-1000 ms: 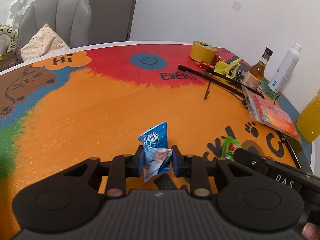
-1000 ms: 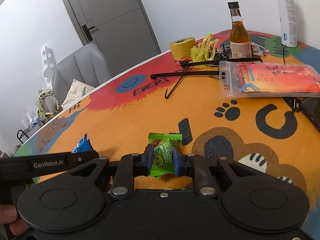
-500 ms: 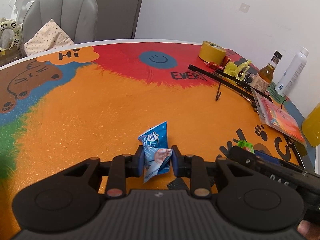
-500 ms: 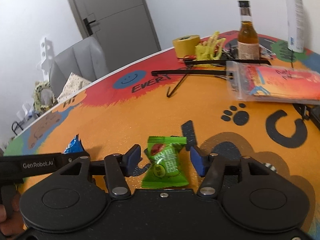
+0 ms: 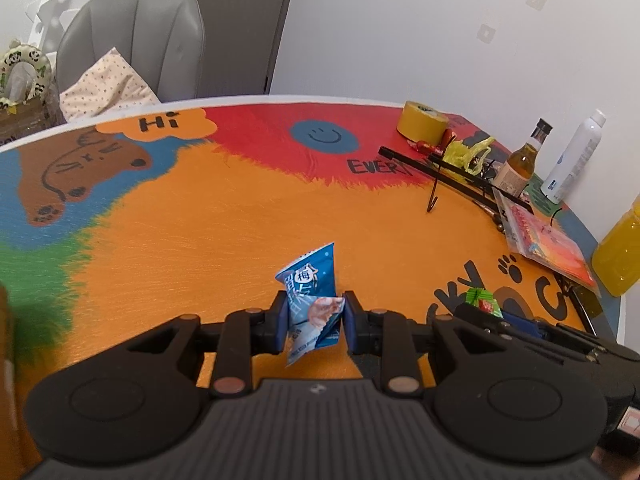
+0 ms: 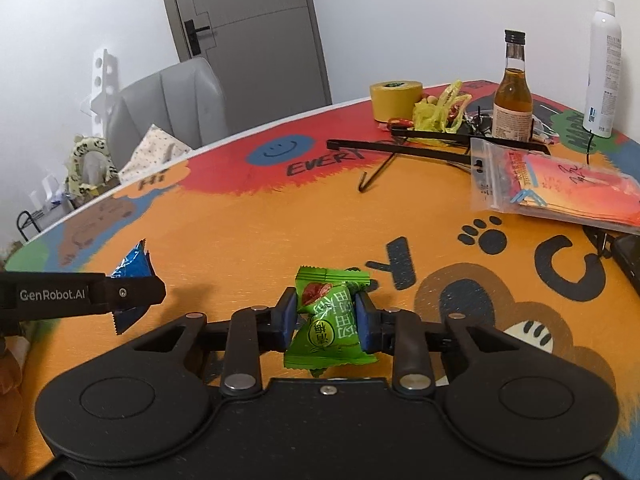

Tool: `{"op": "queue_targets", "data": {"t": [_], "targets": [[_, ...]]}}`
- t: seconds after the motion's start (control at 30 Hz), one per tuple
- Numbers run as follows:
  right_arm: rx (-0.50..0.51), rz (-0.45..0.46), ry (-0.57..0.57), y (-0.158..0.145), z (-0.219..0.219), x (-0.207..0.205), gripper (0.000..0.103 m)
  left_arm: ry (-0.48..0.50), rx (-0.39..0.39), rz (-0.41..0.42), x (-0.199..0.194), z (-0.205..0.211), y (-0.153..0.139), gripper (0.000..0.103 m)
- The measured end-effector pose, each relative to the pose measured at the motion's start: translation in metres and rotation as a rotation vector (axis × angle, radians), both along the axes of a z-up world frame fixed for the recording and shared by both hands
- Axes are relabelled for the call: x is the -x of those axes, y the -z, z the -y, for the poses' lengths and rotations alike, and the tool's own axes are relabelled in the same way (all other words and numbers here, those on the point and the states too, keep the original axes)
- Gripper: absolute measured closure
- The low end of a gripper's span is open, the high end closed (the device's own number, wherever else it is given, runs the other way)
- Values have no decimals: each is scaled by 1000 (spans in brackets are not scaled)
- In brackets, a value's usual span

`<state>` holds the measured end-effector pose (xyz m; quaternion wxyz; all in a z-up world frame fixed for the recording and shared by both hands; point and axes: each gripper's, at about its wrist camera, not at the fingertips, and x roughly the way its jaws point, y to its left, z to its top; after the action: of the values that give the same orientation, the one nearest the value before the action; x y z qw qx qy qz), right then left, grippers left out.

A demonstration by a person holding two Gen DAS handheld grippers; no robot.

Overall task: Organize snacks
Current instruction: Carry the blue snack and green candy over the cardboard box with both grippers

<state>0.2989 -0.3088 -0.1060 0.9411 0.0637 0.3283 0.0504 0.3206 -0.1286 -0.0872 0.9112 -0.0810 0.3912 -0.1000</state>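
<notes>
My left gripper (image 5: 314, 320) is shut on a blue snack packet (image 5: 312, 292), held upright a little above the orange tabletop (image 5: 200, 240). My right gripper (image 6: 326, 320) is shut on a green candy packet (image 6: 330, 320) just above the table. The green packet shows at the right of the left wrist view (image 5: 484, 300), beside the right gripper's black body. The blue packet and the left gripper's finger (image 6: 132, 292) show at the left of the right wrist view.
Far right of the table holds a yellow tape roll (image 5: 422, 122), black hangers (image 6: 400, 148), a yellow-green wrapper pile (image 6: 440, 112), a brown bottle (image 6: 513, 92), a white spray bottle (image 6: 604, 68), a zip bag of red packets (image 6: 552, 184) and an orange juice bottle (image 5: 620, 252). A grey chair (image 5: 132, 48) stands behind.
My right gripper opened around the green packet half a second ago and has now shut on it again. My left gripper kept its hold on the blue packet and drifted slightly.
</notes>
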Motion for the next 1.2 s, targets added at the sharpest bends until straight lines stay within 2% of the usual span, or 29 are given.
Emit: {"op": "queue_targets", "data": {"t": [0.33,0.6,1.2], "targets": [[-23,17,-44,-19,-21,19,75,-37,8,13,35,-35,-20,77],[-78,23,-103,-36,-39,33,75,-46,22,20,61,-62,-41,77],[-72,86,-226,-70,-96,61,75,-81,33,82,116,-116,-78,77]]}}
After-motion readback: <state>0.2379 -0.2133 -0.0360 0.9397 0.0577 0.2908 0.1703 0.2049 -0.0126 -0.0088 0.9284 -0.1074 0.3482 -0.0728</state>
